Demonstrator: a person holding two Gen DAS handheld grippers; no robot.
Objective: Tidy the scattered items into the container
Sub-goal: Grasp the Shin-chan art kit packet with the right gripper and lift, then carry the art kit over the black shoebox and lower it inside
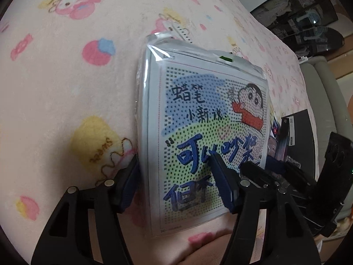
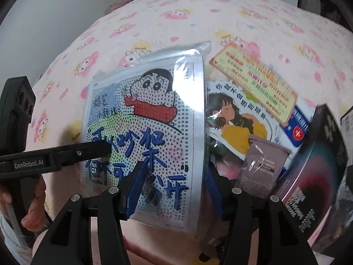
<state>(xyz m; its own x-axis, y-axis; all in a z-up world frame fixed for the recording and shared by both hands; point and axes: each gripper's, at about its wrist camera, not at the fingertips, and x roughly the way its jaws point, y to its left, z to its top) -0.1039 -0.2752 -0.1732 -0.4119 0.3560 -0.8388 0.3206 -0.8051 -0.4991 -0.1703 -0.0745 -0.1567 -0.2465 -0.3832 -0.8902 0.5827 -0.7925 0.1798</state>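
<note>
A flat plastic-wrapped cartoon craft pack [image 1: 205, 119] with a boy in red and blue lettering stands on edge above the pink bedspread. My left gripper [image 1: 174, 181] is shut on its lower edge, one blue pad on each face. In the right wrist view the same pack [image 2: 145, 132] sits between my right gripper's [image 2: 174, 190] blue fingers, which straddle its lower right edge; the left gripper's finger [image 2: 88, 151] lies across its face. Right of the pack lie a girl-print packet [image 2: 238, 119], a yellow-green card [image 2: 256, 81], a mauve pouch [image 2: 262, 165] and a dark round-print box [image 2: 317, 167].
The pink cartoon bedspread [image 1: 66, 84] covers everything around. A white strip [image 1: 183, 33] lies behind the pack. A dark box [image 1: 297, 137] sits at the right, near the bed edge and a grey-white frame [image 1: 324, 92]. A hand [image 2: 33, 209] holds the left gripper.
</note>
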